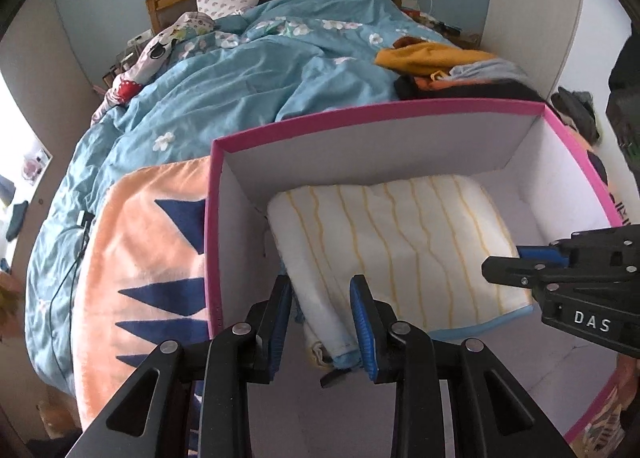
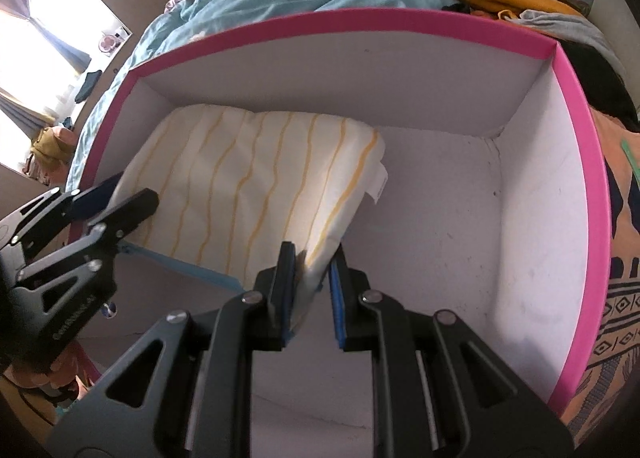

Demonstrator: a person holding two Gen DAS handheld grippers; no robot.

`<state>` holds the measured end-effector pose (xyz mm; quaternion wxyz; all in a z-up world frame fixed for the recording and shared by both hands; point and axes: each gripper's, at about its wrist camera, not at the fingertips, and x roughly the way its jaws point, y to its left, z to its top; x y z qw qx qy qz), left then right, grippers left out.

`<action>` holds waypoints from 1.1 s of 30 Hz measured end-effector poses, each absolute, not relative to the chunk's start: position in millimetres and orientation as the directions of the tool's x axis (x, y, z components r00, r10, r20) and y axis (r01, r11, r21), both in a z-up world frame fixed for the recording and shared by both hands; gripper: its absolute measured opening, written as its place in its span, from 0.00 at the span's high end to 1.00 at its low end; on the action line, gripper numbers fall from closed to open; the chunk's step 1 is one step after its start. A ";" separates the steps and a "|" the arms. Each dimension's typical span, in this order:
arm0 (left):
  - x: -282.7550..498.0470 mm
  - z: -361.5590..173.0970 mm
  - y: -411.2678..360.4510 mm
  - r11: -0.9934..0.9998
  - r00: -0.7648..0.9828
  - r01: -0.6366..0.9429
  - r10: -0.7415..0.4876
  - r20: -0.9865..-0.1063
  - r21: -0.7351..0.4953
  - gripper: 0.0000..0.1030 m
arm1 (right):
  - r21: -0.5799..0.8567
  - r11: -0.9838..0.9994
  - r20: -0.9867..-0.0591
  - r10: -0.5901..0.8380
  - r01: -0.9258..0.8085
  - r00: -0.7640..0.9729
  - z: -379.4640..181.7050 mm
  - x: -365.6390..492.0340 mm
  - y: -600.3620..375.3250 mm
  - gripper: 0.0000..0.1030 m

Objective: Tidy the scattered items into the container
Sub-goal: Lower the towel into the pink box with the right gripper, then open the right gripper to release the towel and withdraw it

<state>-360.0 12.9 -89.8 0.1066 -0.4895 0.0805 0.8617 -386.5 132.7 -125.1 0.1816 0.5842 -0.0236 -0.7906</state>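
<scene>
A folded white towel with yellow wavy stripes (image 1: 400,242) lies inside a pink-rimmed white box (image 1: 372,114) on the bed. It also shows in the right wrist view (image 2: 256,186), in the box (image 2: 576,130). My left gripper (image 1: 322,298) is partly open around the towel's near-left corner. My right gripper (image 2: 314,266) is partly open around the towel's near-right corner; it shows in the left wrist view (image 1: 508,262) at the towel's right edge. My left gripper shows in the right wrist view (image 2: 132,198) at the left.
The box sits on an orange blanket with blue triangles (image 1: 148,242) over a blue floral duvet (image 1: 240,90). A pile of orange, grey and black clothes (image 1: 448,66) lies behind the box. The right half of the box floor (image 2: 440,218) is bare.
</scene>
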 end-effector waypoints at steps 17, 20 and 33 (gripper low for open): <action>-333.7 -93.4 20.0 -0.918 -0.444 -0.388 0.259 -0.857 -0.077 0.62 | 0.153 -0.962 -0.948 -0.208 0.228 -0.240 -129.6 -396.5 119.9 0.81; -328.0 -92.6 18.6 -0.908 -0.429 -0.408 0.287 -0.856 -0.100 0.61 | 0.170 -0.962 -0.948 -0.218 0.212 -0.232 -132.1 -397.5 121.2 0.81; -317.2 -93.9 25.0 -0.834 -0.289 -0.508 0.402 -0.869 -0.217 0.60 | 0.234 -0.957 -0.943 -0.267 0.173 -0.198 -136.4 -398.6 127.4 0.75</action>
